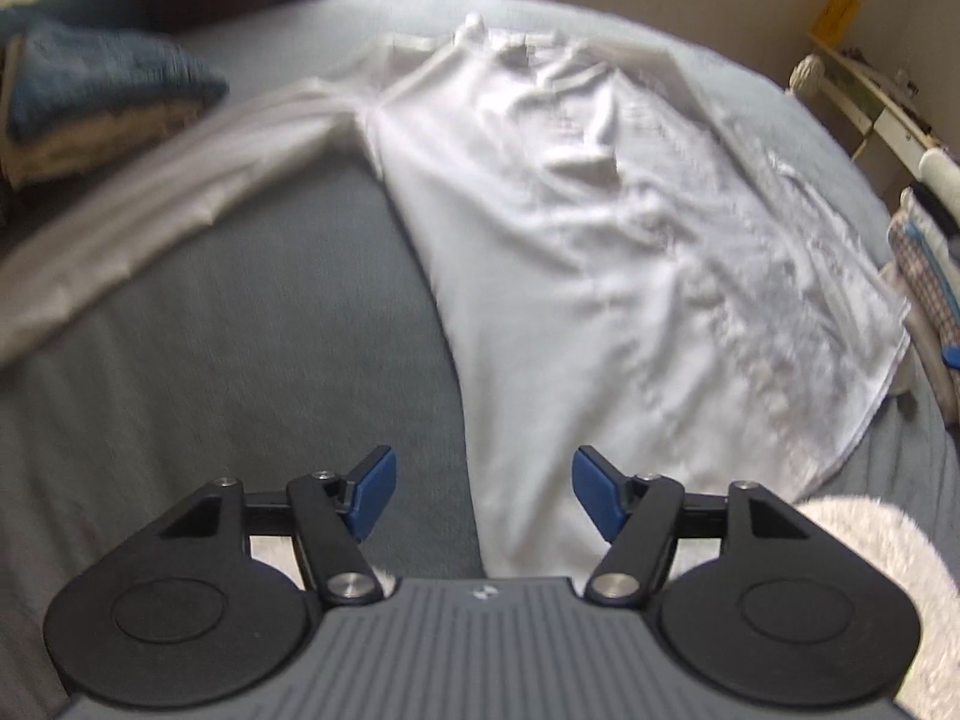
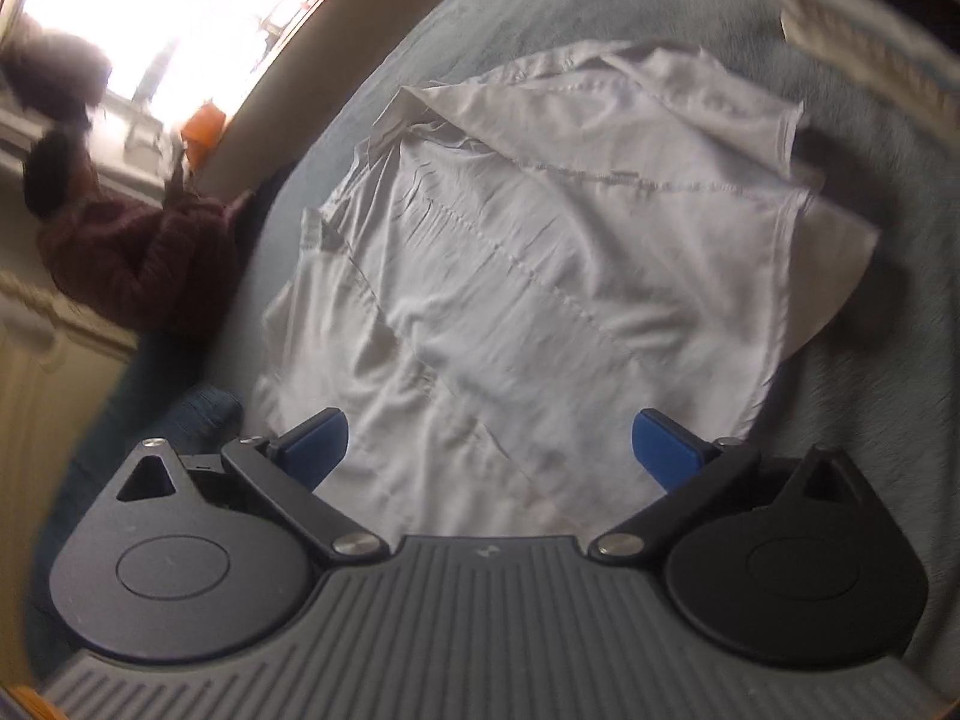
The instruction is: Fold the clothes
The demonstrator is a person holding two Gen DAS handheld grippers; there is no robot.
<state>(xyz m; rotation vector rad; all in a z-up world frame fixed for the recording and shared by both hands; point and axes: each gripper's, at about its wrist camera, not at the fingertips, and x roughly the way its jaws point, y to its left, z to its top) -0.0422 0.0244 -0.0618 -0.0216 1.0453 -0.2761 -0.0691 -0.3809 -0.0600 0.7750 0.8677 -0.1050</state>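
Observation:
A white long-sleeved shirt (image 1: 600, 228) lies spread on a grey-blue bed cover (image 1: 252, 312), one sleeve (image 1: 168, 192) stretched out to the left. My left gripper (image 1: 483, 495) hovers above the shirt's near edge, open, nothing between its blue pads (image 1: 375, 489). In the right wrist view the same shirt (image 2: 528, 276) lies creased, with a side folded over its body. My right gripper (image 2: 489, 447) hangs above it, open wide, with only cloth far below between the blue pads (image 2: 666, 444).
A stack of folded clothes with a blue towel (image 1: 90, 84) on top sits at the back left of the bed. A fluffy cream cloth (image 1: 876, 588) is at the near right. A person in a dark red sweater (image 2: 138, 258) stands beside the bed near a bright window.

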